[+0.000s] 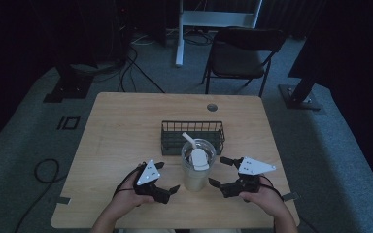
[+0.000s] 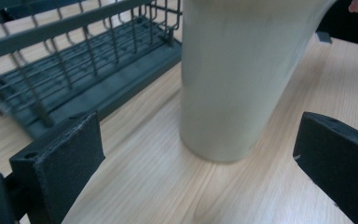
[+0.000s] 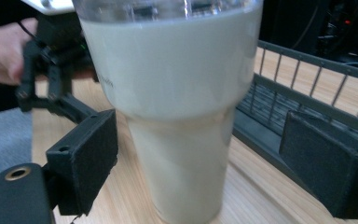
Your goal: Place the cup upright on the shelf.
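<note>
Table [image 1: 126, 126]: we see a light wooden top, bare apart from a few things near the middle and near edge.
Basket [image 1: 193, 127]: a dark wire basket sits just beyond the cup, on its far side, and looks empty from above.
Cup [image 1: 197, 172]: we find it upright on the table near the near edge, between the two grippers, just in front of the basket. It is a clear tumbler with a lid and a straw [image 1: 189, 139], filled nearly to the top with a pale milky drink.
Cup shape: we note a wide upper body that steps in to a narrower foot [image 3: 182, 186].
Handling: we judge it heavy for its size because it is so full, top-heavy, stiff-walled and smooth, so likely slippery. A tilt could slosh or spill at the straw hole.
Where to hold: we would grip across the narrow foot or just under the step, keeping it level. The wide body may be too broad for the jaws.
Left gripper [image 1: 166, 178]: we see its jaws spread wide and holding nothing, just left of the cup and aimed at its base.
Right gripper [image 1: 222, 172]: we see its jaws also wide apart and empty, just right of the cup, which stands between its pads [image 3: 86, 161] without touching them.
</note>
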